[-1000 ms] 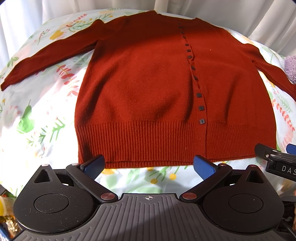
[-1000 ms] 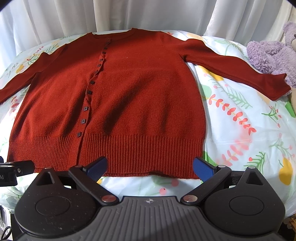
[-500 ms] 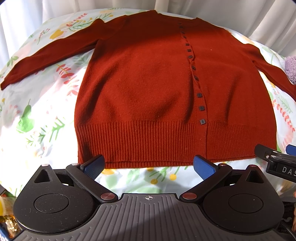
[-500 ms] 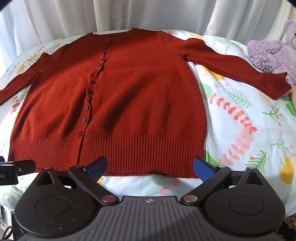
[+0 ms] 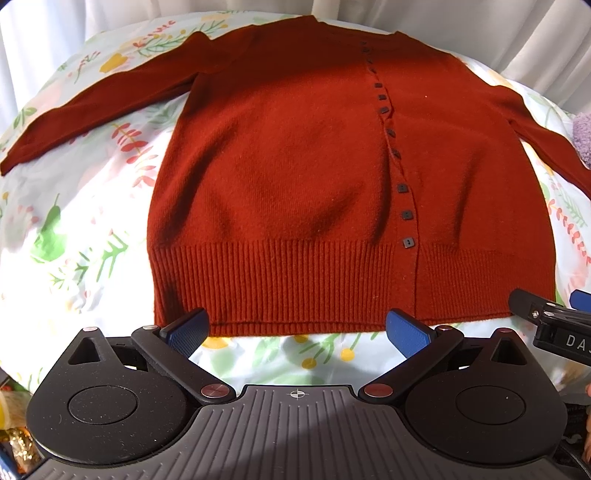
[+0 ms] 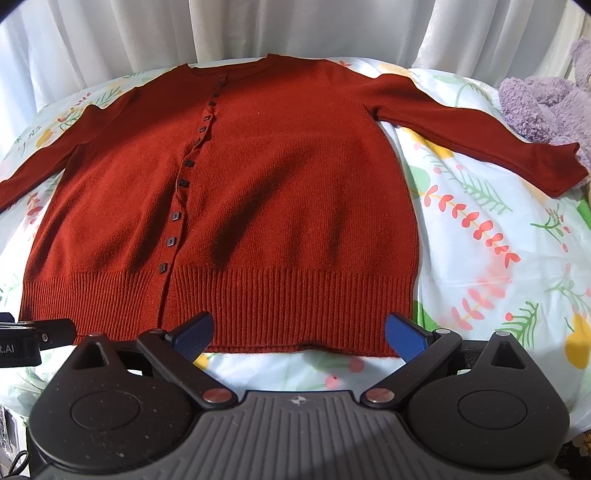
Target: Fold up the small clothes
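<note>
Almost nothing has shifted over the last second: both grippers hang at the same spot short of the hem, and the garment lies as it did.

Going left to right, the rust-red cardigan (image 5: pixel 280 177) is spread flat and buttoned on the floral bedsheet (image 5: pixel 74 229), neckline away from the cameras, ribbed hem nearest them. Its left sleeve (image 5: pixel 92 103) stretches out across the sheet toward the left edge. A row of small dark square buttons (image 5: pixel 400 189) runs down the front. In the right wrist view the right sleeve (image 6: pixel 480 133) reaches out to the right, its cuff touching a purple plush toy (image 6: pixel 543 99).

The left gripper (image 5: pixel 295 328) has its blue-padded fingers spread wide, holding nothing, just short of the hem's left half. The right gripper (image 6: pixel 299 328) is equally wide open and empty, in front of the hem's right half; its tip shows at the right edge of the left wrist view.

White curtains (image 6: pixel 258 26) hang in folds behind the bed.
</note>
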